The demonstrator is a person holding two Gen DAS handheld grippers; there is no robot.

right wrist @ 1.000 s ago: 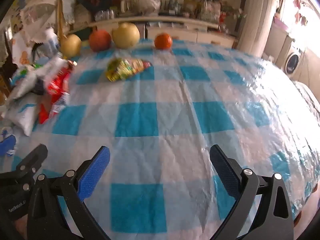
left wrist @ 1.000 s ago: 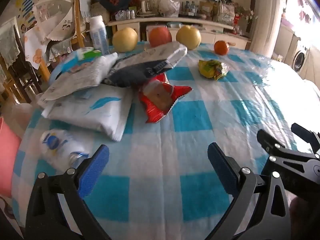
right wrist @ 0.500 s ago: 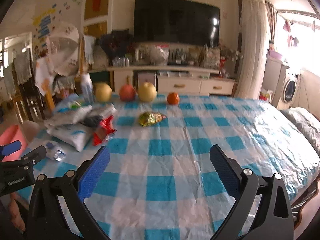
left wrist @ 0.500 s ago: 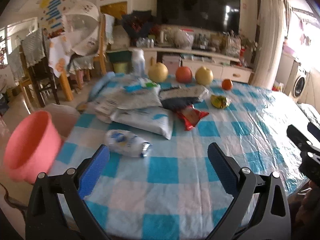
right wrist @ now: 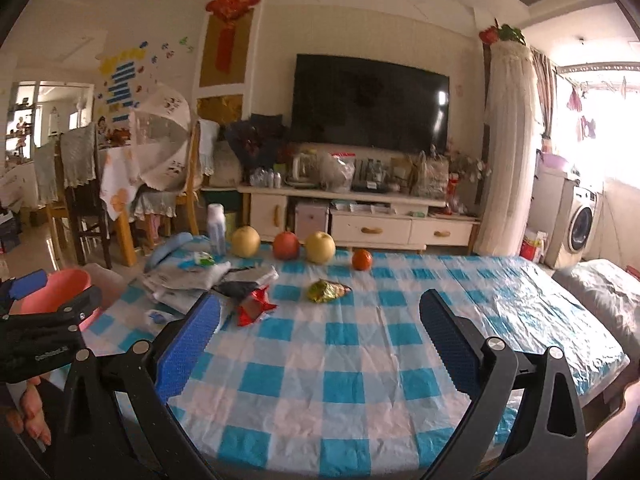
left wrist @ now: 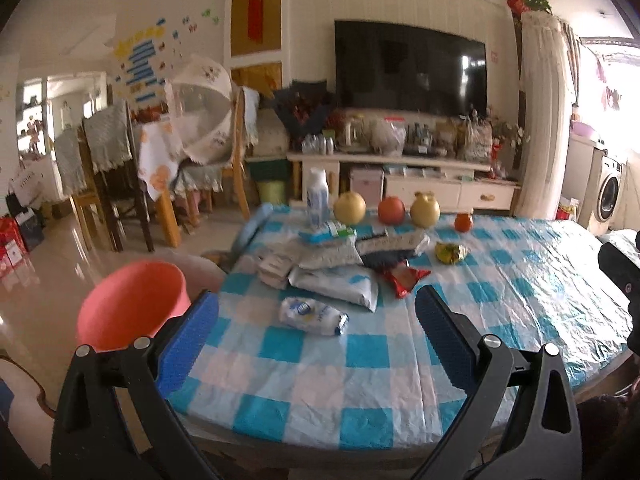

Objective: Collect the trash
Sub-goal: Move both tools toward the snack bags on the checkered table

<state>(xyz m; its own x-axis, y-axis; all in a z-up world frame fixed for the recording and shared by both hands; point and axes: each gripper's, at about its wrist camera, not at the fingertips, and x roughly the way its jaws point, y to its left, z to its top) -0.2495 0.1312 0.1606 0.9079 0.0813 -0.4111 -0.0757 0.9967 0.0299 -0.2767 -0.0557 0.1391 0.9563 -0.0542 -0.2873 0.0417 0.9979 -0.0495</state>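
We hold both grippers wide open and empty; the white wrapper (left wrist: 313,315) lies crosswise at frame centre, nearest our left gripper (left wrist: 316,344).

Crumpled wrappers litter a blue-checked table: a white-and-blue packet (left wrist: 313,315) near the edge, a torn red one (left wrist: 403,278), a yellow-green one (left wrist: 451,253), and stacked white bags (left wrist: 334,280); a pink bin (left wrist: 130,316) stands alongside.

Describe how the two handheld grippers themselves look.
Both match: the left gripper and the right gripper have black angular frames with silver round bolts, and flat fingers faced with blue ribbed pads. Small white lettering marks the left gripper's body in the right wrist view.
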